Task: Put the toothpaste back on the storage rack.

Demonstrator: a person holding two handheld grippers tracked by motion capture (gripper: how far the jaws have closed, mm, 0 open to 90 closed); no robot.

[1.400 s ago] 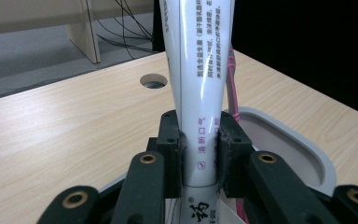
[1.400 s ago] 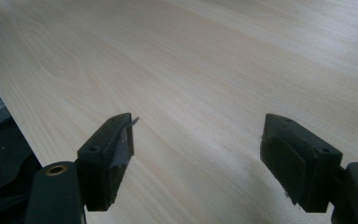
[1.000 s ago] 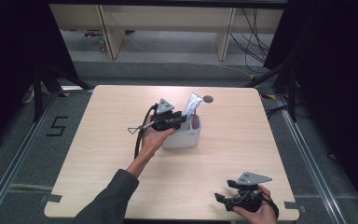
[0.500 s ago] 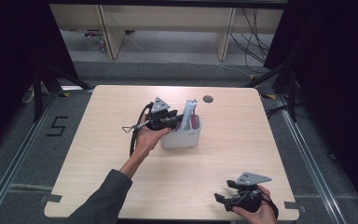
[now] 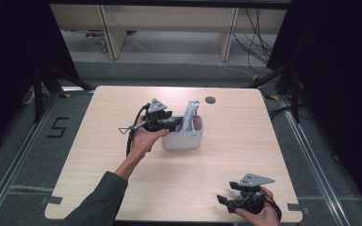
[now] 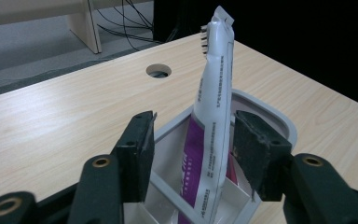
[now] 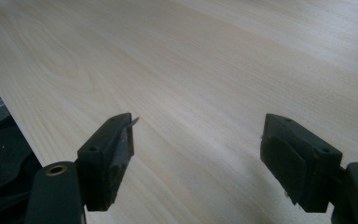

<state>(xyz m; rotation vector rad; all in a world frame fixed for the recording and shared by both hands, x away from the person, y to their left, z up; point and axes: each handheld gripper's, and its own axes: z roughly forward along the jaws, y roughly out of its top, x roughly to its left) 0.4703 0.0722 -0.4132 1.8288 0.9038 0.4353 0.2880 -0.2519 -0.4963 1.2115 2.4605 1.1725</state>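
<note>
Left gripper (image 5: 176, 123) at the near-left rim of the grey organizer bin (image 5: 184, 140), which sits mid-table. Tube (image 6: 213, 116), white with a purple band, stands nearly upright in the bin, crimped end up, leaning slightly toward the bin's far wall. Jaws have just been opening; they now stand at a middling gap, one on each side of the tube. Left pad clear of it; right pad sits just beside it, contact hard to judge, no squeeze evident.

Step in hand, as I read it: release of the tube into the bin. To do it well: open a little wider so both pads clear the tube, then back straight out along the jaw line, away from the bin, without brushing the tube or the divider walls. A sideways drag risks tipping it.

Right gripper (image 5: 242, 200) rests well apart from the bin, at the near-right table (image 5: 226, 160) edge, jaws wide, nothing between them.

Against the earlier high view: tube now more upright in the bin; left hand slightly shifted; right hand unchanged.
</note>
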